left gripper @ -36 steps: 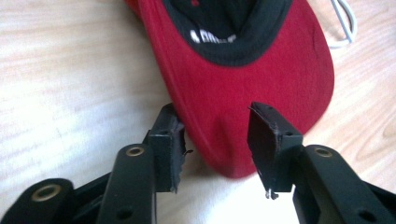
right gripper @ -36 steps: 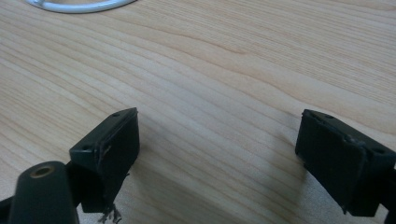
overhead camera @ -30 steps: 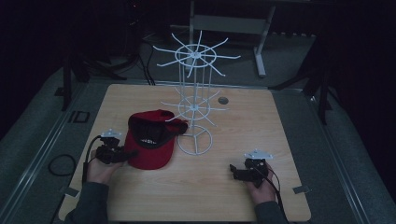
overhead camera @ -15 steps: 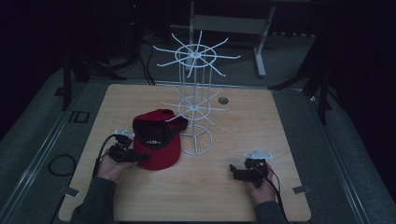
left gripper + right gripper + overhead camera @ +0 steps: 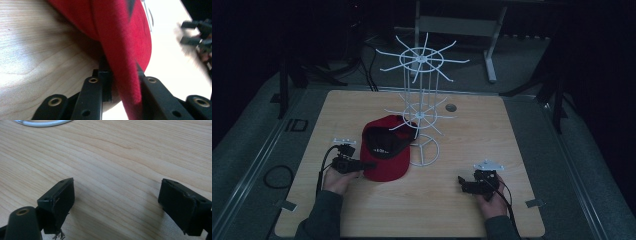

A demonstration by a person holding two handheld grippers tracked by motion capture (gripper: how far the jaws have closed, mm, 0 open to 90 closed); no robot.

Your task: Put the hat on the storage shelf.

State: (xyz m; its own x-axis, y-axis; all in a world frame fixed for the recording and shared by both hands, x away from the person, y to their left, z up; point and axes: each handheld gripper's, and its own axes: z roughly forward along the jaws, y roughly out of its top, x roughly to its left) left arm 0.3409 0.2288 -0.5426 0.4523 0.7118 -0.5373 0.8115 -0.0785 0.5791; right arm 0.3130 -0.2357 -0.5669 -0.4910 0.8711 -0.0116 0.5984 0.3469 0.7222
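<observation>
Resting on one table (image 5: 512, 150): one red cap (image 5: 384, 155), one wire rack (image 5: 422, 110), two grippers.

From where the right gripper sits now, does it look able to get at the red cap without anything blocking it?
Probably yes. The right gripper rests open on the table, and bare wood lies between it and the red cap. The white wire rack stands farther back, off that line. The left gripper already pinches the cap's far edge.

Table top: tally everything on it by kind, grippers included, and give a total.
Red cap: 1
White wire rack: 1
Hand-held grippers: 2, the left gripper and the right gripper
Total: 4
</observation>
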